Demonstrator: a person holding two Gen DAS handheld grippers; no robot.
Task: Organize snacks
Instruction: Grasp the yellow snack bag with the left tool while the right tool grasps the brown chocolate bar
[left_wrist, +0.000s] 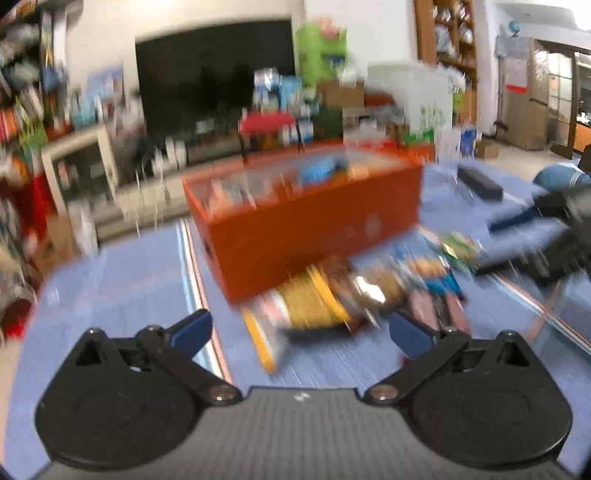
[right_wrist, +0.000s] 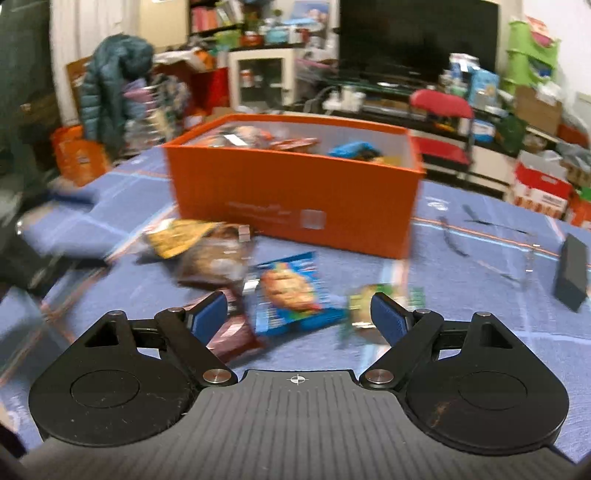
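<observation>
Both spread wide and holding nothing: left tool (left_wrist: 300, 332) angled down over the yellow packet (left_wrist: 314, 302), right tool (right_wrist: 297, 317) over the blue packet (right_wrist: 291, 291), loose snacks strewn on the surface (right_wrist: 480, 266) just before the half-filled orange box (right_wrist: 295, 192), presumably their destination.

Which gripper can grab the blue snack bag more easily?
Probably the right gripper: its open jaws frame the blue snack bag. The left gripper, also open, faces the yellow packet instead.
</observation>
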